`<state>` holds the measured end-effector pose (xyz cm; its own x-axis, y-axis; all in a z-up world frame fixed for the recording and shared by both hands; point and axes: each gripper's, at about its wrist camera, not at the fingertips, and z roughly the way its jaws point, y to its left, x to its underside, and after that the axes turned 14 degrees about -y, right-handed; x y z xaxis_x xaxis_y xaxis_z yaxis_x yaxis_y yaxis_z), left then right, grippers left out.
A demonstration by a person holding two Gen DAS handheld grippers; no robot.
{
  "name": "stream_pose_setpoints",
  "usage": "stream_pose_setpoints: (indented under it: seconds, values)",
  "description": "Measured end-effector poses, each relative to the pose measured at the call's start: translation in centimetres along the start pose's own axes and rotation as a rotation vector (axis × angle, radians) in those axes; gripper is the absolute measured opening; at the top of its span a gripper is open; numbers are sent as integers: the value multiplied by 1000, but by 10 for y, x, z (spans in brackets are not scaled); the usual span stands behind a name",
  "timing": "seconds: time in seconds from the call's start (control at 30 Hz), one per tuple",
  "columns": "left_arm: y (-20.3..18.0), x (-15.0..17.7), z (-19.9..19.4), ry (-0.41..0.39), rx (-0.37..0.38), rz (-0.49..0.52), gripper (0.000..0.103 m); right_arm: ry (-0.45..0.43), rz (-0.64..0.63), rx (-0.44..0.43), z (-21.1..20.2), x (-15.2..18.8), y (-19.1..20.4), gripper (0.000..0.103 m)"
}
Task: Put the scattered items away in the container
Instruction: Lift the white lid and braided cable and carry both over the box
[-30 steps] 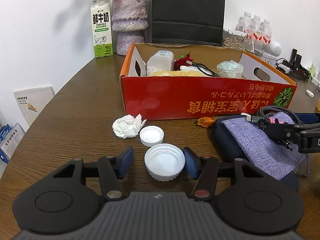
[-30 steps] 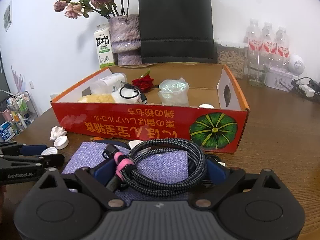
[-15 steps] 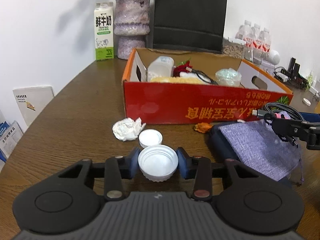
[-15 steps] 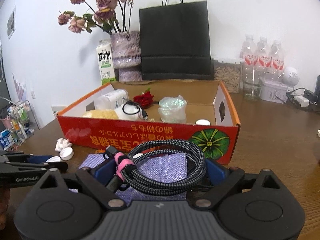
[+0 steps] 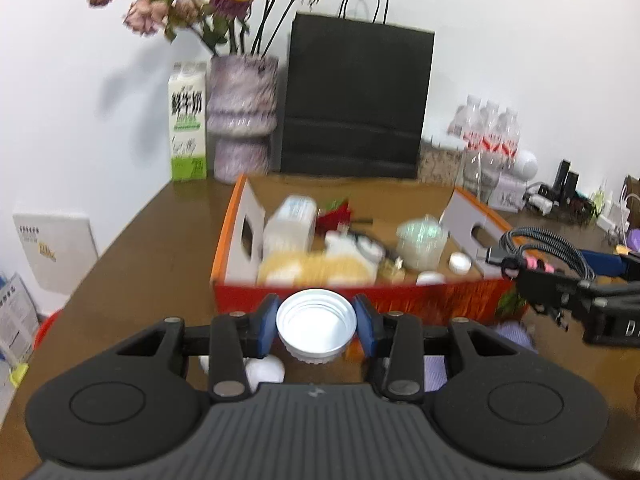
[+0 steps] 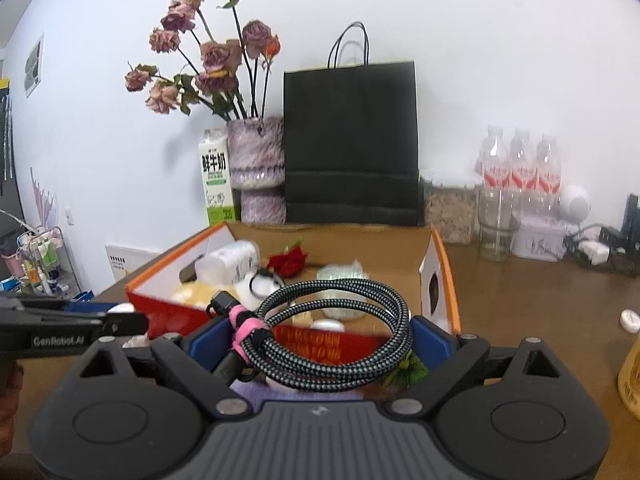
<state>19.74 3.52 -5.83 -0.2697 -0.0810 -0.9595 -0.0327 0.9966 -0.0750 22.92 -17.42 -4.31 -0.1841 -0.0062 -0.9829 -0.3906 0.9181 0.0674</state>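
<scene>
My left gripper (image 5: 317,325) is shut on a white jar lid (image 5: 316,327) and holds it in the air just before the near wall of the red-orange cardboard box (image 5: 240,208). My right gripper (image 6: 320,340) is shut on a coiled braided cable (image 6: 340,336) with a pink tie, lifted near the box's front right; it also shows in the left wrist view (image 5: 544,252). The box (image 6: 444,264) holds a plastic jar, a red flower, a yellow sponge and small lids. A small white cap (image 5: 264,370) and a purple pouch (image 5: 516,334) lie on the table below.
A milk carton (image 5: 188,128), a vase of dried flowers (image 5: 242,120) and a black paper bag (image 5: 356,100) stand behind the box. Water bottles (image 6: 520,172) and chargers are at the back right. A white cap (image 6: 630,320) and a yellow object (image 6: 632,380) lie at the right.
My left gripper closed on the white lid and lifted it from the table toward the box. My right gripper rose with the cable off the purple pouch.
</scene>
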Motion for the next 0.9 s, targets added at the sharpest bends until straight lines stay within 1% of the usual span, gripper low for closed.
stream_pose_setpoints:
  seconds: [0.2,0.4,0.57,0.73,0.9]
  values:
    - [-9,-27,30,-16,11,-4,41,-11,-19,22,24,-20,-2,95]
    - [-15,-38,64,-7,11,-17,41,-21,2,47,59,-30,-6,95]
    - [-21,-43,93,13,16,-24,41,-4,11,54,87,-29,-11,95]
    - [-22,-44,122,38,3,-28,41,30,13,66,115,-24,-19,95]
    - [-25,-44,144,58,2,-22,41,60,6,76,134,-18,-28,95]
